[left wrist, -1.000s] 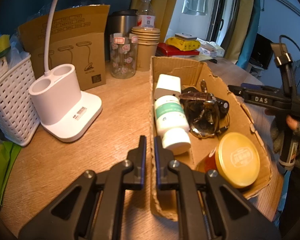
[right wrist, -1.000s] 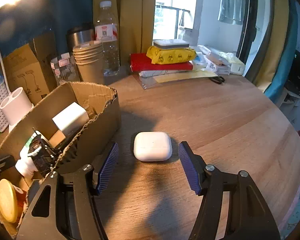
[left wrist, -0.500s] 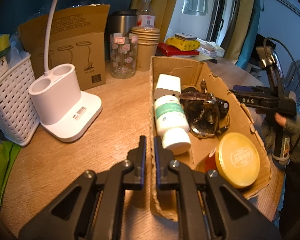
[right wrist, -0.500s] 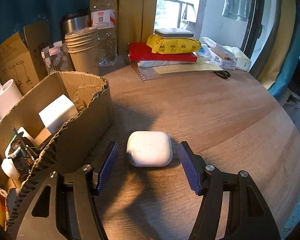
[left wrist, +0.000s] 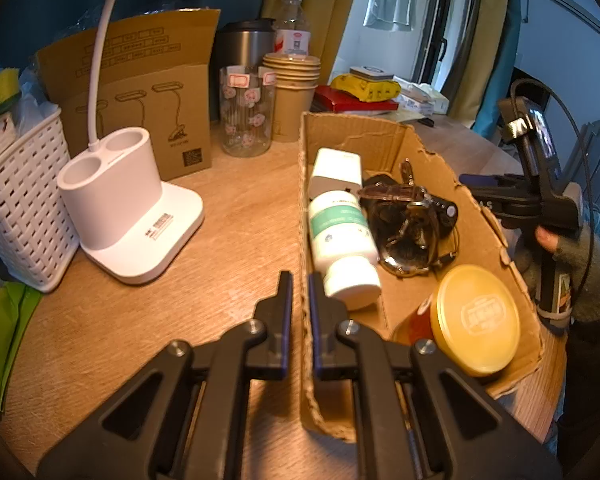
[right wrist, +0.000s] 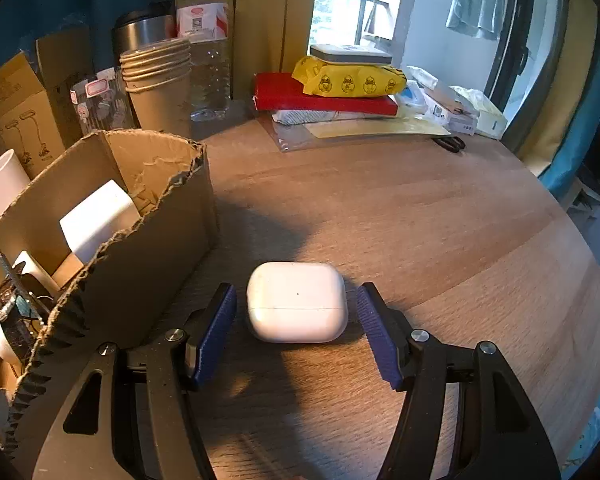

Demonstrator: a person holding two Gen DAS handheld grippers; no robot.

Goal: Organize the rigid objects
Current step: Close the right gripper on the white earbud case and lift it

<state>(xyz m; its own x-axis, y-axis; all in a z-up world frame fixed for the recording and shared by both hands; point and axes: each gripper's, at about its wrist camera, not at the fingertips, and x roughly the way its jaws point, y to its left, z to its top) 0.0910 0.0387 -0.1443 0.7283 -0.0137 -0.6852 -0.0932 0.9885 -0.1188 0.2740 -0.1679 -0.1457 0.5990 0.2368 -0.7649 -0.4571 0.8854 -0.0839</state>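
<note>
A white earbud case (right wrist: 296,300) lies on the wooden table just right of an open cardboard box (right wrist: 152,248). My right gripper (right wrist: 296,293) is open and straddles the case, with a gap showing at each blue pad. The box (left wrist: 380,136) holds a white bottle (left wrist: 340,232), dark sunglasses (left wrist: 408,224), a yellow-lidded tin (left wrist: 474,318) and a white block (left wrist: 336,168). My left gripper (left wrist: 300,292) is shut on the box's near left wall, one finger inside and one outside.
A white lamp base (left wrist: 132,220), a white basket (left wrist: 16,200), a lamp carton (left wrist: 140,92), a glass jar (left wrist: 246,112), paper cups (right wrist: 160,80), a water bottle (right wrist: 204,40) and a stack of books (right wrist: 328,92) line the table's far side. A gloved hand (left wrist: 572,248) shows beyond the box.
My right gripper came down and forward, so the earbud case now sits between its fingers rather than ahead of them. The left gripper and the box stayed put.
</note>
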